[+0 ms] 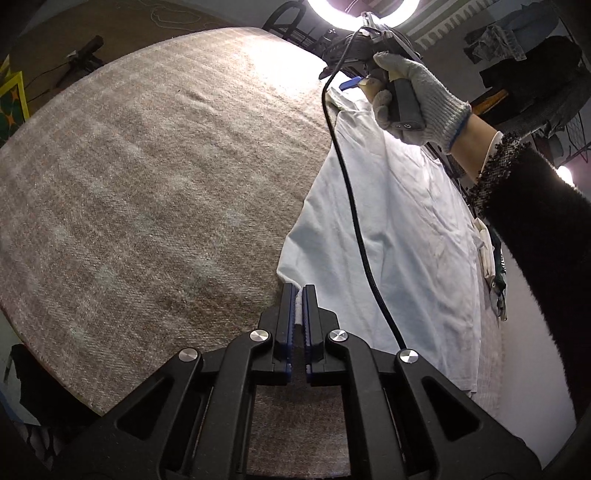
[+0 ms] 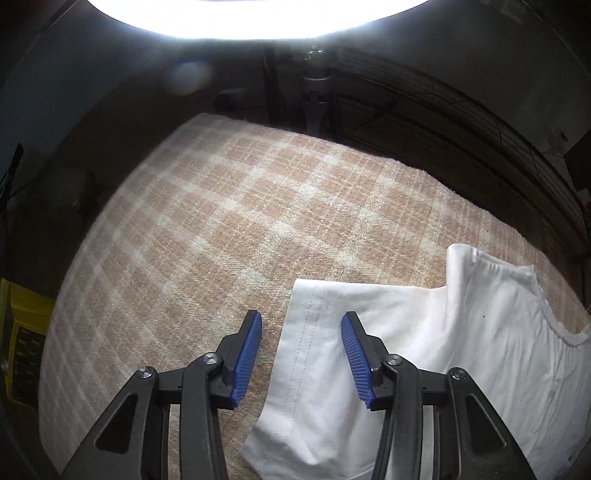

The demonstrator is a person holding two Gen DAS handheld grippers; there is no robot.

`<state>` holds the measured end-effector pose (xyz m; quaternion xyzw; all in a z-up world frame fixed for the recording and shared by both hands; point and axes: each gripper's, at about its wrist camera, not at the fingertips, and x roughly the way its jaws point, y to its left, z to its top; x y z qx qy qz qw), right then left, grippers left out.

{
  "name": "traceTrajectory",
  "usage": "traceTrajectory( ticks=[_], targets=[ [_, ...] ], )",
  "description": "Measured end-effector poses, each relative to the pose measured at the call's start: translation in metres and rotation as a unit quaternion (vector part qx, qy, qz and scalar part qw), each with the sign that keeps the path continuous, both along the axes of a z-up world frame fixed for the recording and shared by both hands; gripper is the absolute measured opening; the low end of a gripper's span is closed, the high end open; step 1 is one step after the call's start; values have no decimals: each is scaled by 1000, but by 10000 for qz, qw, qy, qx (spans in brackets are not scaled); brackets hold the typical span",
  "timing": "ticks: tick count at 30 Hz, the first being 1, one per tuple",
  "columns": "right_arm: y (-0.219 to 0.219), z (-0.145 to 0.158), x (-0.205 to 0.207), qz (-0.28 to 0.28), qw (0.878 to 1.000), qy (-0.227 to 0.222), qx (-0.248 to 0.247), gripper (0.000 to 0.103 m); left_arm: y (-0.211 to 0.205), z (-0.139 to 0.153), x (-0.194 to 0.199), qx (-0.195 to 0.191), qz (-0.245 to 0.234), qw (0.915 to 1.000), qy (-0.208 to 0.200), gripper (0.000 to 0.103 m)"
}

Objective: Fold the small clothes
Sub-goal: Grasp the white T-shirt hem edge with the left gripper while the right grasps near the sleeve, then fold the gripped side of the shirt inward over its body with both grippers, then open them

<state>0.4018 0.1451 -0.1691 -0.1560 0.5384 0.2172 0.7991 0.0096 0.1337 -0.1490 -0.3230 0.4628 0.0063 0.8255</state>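
Note:
A white T-shirt (image 1: 399, 229) lies flat along the right side of a table under a beige plaid cloth (image 1: 147, 184). My left gripper (image 1: 299, 291) is shut on the shirt's near corner, and white fabric shows between its blue pads. In the right wrist view, my right gripper (image 2: 302, 315) stands open low over the shirt's sleeve (image 2: 314, 369). The stitched sleeve hem lies between its fingers, and the pads do not press on it. The shirt's neckline (image 2: 546, 314) shows to the right. A gloved hand (image 1: 413, 99) holds that gripper at the shirt's far end.
A bright ring lamp (image 1: 364, 7) glares above the table's far edge. A black cable (image 1: 354, 221) hangs across the shirt. Dark clothes (image 1: 535, 74) hang at the back right. A yellow object (image 2: 22, 332) sits off the table's left edge. The plaid cloth (image 2: 221, 221) stretches left.

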Motion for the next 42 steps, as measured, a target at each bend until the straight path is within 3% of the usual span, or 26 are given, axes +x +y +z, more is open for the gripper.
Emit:
traceTrajectory(
  ticks=[1, 5, 10, 12, 14, 15, 17, 18, 19, 22, 30, 35, 42],
  targets=[
    [1, -1, -1, 46, 9998, -113, -159, 26, 0, 0, -2, 22, -5, 10000, 0, 1],
    [0, 1, -3, 142, 9997, -135, -135, 3, 1, 0, -6, 99, 22, 9999, -24, 1],
    [-21, 18, -1, -31, 9994, -154, 294, 1, 11, -3, -17, 237, 237, 9994, 41, 3],
    [-27, 22, 2, -50, 9992, -177, 360, 1, 18, -8, -16, 90, 357, 9992, 158, 28],
    [-33, 25, 3, -42, 9989, -179, 437, 1, 19, -10, -17, 16, 416, 9990, 169, 42],
    [-36, 28, 2, -41, 9987, -181, 485, 1, 19, -12, -16, 62, 384, 9990, 198, 42],
    [-41, 32, 1, -48, 9981, -169, 593, 1, 11, -12, -15, 415, 268, 9986, 177, 36],
    [-43, 33, 3, -55, 9978, -160, 636, 1, 6, -12, -13, 604, 194, 9978, 180, 6],
    [-43, 32, 4, -63, 9977, -149, 665, 1, -1, -14, -11, 701, 67, 9973, 225, 0],
    [-45, 34, 6, -61, 9966, -142, 805, 1, -9, -10, -10, 619, -19, 9980, 95, 0],
    [-95, 63, 9, -241, 9911, -227, 1292, 1, -31, 25, -19, 900, -356, 9938, -551, 0],
    [-136, 82, 6, -301, 9865, -412, 1555, 1, -63, 45, -19, 1035, -822, 9870, -912, 0],
    [-208, 91, 5, -684, 9801, -531, 1786, 1, -122, 48, -2, 1173, -1527, 9759, -1029, 0]
  ],
)
